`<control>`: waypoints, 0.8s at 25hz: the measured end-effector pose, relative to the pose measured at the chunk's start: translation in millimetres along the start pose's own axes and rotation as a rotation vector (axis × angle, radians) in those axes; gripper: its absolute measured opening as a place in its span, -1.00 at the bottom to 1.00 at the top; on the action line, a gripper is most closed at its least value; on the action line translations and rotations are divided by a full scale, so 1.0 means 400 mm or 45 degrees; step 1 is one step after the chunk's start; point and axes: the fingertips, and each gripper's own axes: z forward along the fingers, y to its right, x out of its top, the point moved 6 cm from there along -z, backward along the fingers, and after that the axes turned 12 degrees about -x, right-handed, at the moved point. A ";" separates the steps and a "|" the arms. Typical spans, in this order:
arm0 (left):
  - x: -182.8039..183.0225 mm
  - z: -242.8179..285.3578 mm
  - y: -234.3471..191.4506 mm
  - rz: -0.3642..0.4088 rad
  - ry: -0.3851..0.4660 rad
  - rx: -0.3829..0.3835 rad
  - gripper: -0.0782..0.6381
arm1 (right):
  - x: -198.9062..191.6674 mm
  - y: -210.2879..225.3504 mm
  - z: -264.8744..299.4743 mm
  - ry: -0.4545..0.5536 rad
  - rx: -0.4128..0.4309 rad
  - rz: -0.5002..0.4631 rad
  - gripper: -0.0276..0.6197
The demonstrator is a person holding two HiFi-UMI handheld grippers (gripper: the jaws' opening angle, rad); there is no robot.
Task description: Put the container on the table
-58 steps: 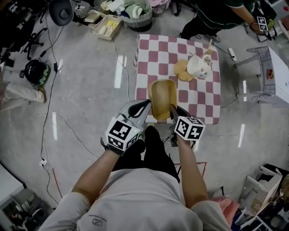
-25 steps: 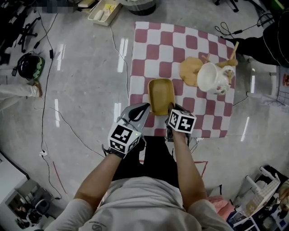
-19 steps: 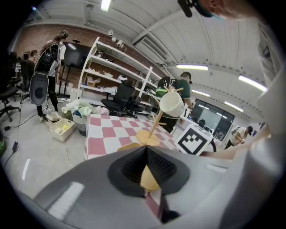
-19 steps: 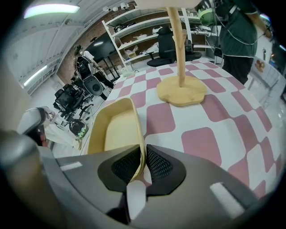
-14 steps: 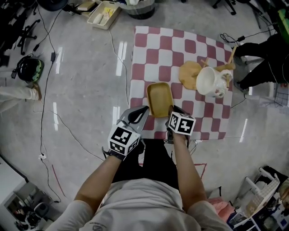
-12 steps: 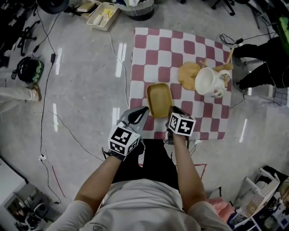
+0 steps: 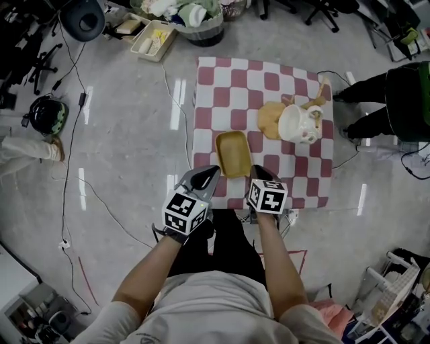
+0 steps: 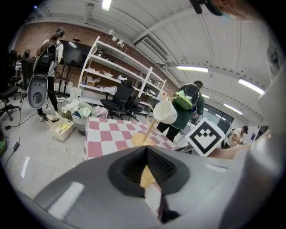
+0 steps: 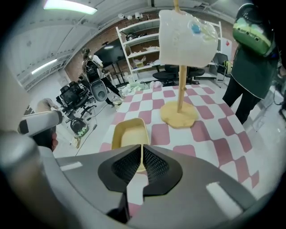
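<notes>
The shallow yellow container (image 7: 233, 153) lies flat on the checkered table (image 7: 255, 87), near its front edge. My right gripper (image 7: 257, 173) sits at the container's near right corner. In the right gripper view the container (image 9: 128, 132) runs under the jaws of the right gripper (image 9: 142, 150), which stand pressed together on its near rim. My left gripper (image 7: 208, 173) hovers just left of the container, apart from it. In the left gripper view, the left gripper (image 8: 146, 150) is shut, a sliver of yellow showing below its closed tips.
A white mug on a wooden stand (image 7: 297, 124) stands on the table's right half, beyond the container. A person in dark clothes (image 7: 396, 87) stands right of the table. A laundry basket (image 7: 201, 20), a tray (image 7: 156, 39), a helmet (image 7: 46, 113) and cables lie on the floor.
The container came down from above the table's front edge and now rests on the cloth, with the right gripper still on its rim. The left gripper stayed beside it.
</notes>
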 end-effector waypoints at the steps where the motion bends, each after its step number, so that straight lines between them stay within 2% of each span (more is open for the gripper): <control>1: 0.007 -0.005 0.009 0.001 0.002 -0.001 -0.76 | 0.004 -0.004 -0.015 0.013 0.014 -0.002 -0.84; 3: 0.021 -0.016 0.025 0.003 0.007 -0.004 -0.76 | 0.013 -0.014 -0.047 0.040 0.041 -0.003 -0.89; 14: 0.105 -0.064 0.076 0.041 0.049 -0.006 -0.76 | 0.092 -0.065 -0.185 0.180 0.171 0.000 -0.89; 20: 0.153 -0.119 0.117 0.064 0.088 0.000 -0.76 | 0.136 -0.108 -0.282 0.296 0.253 0.002 -0.89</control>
